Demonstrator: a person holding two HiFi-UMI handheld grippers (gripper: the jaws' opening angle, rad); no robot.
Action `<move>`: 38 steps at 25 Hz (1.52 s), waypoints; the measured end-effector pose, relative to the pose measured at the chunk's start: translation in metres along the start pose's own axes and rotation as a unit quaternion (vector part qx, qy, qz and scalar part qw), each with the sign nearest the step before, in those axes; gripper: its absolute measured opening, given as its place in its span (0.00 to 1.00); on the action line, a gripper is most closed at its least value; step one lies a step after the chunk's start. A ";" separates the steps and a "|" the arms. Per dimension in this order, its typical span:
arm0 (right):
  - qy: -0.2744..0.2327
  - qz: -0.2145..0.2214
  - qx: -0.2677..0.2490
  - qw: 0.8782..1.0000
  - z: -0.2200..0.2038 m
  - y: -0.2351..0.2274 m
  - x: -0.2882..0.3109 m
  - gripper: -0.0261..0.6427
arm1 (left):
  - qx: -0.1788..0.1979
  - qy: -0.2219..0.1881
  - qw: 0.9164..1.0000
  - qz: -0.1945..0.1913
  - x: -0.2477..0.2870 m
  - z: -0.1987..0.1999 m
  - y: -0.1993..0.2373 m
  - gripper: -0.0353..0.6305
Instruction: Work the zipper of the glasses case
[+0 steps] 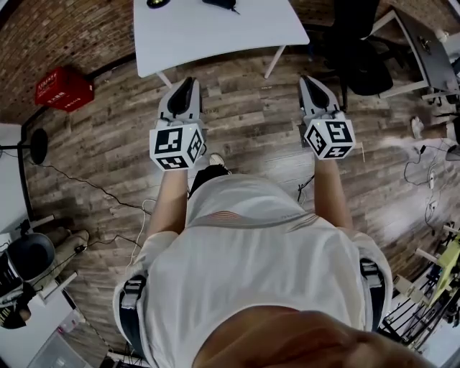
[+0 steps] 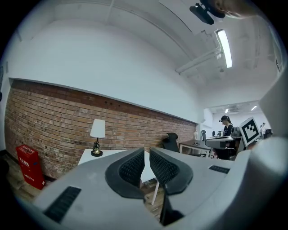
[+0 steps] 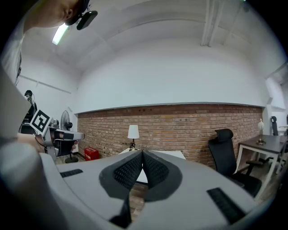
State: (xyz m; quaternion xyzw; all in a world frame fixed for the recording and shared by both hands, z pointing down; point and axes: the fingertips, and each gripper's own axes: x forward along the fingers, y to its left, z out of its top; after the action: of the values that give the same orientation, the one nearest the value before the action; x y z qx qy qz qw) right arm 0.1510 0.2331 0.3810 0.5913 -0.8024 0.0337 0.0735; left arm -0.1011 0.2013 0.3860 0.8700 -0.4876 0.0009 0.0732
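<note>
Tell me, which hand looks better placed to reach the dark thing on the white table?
Left, probably. The left gripper lines up nearer the dark object on the white table; the right gripper points toward the table's corner. Both are empty and short of it.

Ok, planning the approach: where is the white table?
In the head view the white table sits top centre, beyond the left gripper and right gripper, a red crate on the floor to its left.

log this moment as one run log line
task: not yet started | left gripper: shut, empty | right gripper: shut, empty | both: over brown wooden plank floor, short of white rectangular table
</note>
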 end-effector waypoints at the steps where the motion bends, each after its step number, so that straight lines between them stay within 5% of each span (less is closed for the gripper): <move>1: -0.001 -0.001 0.000 1.000 0.005 0.002 0.012 0.12 | 0.000 0.000 1.000 -0.002 0.006 0.004 0.011 0.12; 21: 0.027 0.048 0.002 0.999 0.011 0.013 0.184 0.12 | -0.004 0.018 1.000 0.014 0.096 0.013 0.121 0.12; 38: 0.031 0.080 0.036 0.996 0.021 -0.156 0.333 0.12 | 0.009 0.038 0.998 0.042 0.310 0.040 0.114 0.12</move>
State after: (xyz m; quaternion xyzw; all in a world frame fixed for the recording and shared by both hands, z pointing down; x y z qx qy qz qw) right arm 0.2017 -0.1303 0.4079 0.5262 -0.8427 0.0868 0.0742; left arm -0.0380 -0.1255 0.3829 0.8488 -0.5204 0.0415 0.0834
